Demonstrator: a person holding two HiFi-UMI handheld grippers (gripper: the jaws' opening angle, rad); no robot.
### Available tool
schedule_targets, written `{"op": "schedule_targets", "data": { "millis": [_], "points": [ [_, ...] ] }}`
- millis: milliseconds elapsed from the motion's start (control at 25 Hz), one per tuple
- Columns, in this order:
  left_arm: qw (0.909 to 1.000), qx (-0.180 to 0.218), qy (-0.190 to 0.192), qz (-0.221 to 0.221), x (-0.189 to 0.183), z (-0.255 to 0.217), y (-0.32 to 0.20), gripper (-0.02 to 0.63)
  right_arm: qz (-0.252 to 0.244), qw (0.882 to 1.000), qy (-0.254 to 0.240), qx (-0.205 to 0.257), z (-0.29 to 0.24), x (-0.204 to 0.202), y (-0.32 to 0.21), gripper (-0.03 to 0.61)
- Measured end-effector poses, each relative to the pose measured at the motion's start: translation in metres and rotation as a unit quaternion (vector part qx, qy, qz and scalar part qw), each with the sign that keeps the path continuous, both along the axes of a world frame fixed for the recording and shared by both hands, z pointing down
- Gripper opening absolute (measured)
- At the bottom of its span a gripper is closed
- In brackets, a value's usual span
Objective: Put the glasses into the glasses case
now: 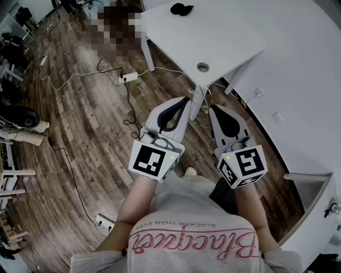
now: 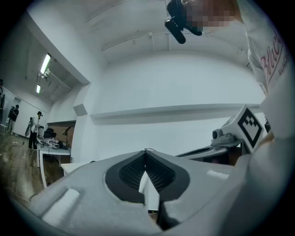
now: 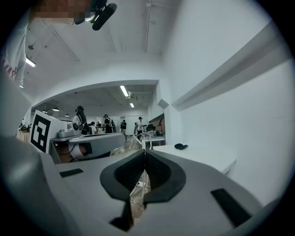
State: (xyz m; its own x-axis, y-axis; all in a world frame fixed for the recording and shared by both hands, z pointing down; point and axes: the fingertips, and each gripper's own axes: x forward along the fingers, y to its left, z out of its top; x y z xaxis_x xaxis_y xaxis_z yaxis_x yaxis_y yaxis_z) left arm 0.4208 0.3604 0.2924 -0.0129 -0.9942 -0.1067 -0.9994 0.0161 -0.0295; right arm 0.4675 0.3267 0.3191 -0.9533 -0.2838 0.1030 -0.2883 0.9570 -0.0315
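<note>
Left tongs [image 1: 185,100] and right tongs [image 1: 213,108] are pressed together, empty. Dark item [image 1: 181,9], perhaps the case, lies well apart on the surface [image 1: 240,37]; best to step closer, then spread them.

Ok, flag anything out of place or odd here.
Nothing looks spilled or broken. Loose cables and a power strip sprawl over the wooden floor beside the white table. The left gripper and right gripper are shut, empty, held off from the dark item on that table.
</note>
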Motion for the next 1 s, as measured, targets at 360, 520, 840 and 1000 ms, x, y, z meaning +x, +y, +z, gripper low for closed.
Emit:
{"op": "schedule_targets", "data": {
  "millis": [360, 520, 840, 1000],
  "points": [
    [0.9999, -0.002, -0.013, 0.006, 0.044, -0.005, -0.02, 0.005, 0.005, 1.0, -0.018, 0.01, -0.009, 0.044, -0.016, 0.014],
    [0.9999, -0.007, -0.014, 0.006, 0.054, -0.004, -0.026, 0.005, 0.011, 1.0, -0.027, -0.008, -0.008, 0.056, -0.027, 0.014],
    [0.9998, -0.016, -0.004, -0.013, 0.044, 0.009, -0.027, 0.005, -0.005, 0.999, -0.026, -0.021, 0.002, 0.049, -0.031, 0.014],
    [0.9998, -0.013, -0.006, -0.016, 0.031, 0.006, -0.031, 0.005, -0.007, 1.0, -0.024, -0.018, 0.001, 0.036, -0.036, 0.014]
  ]
}}
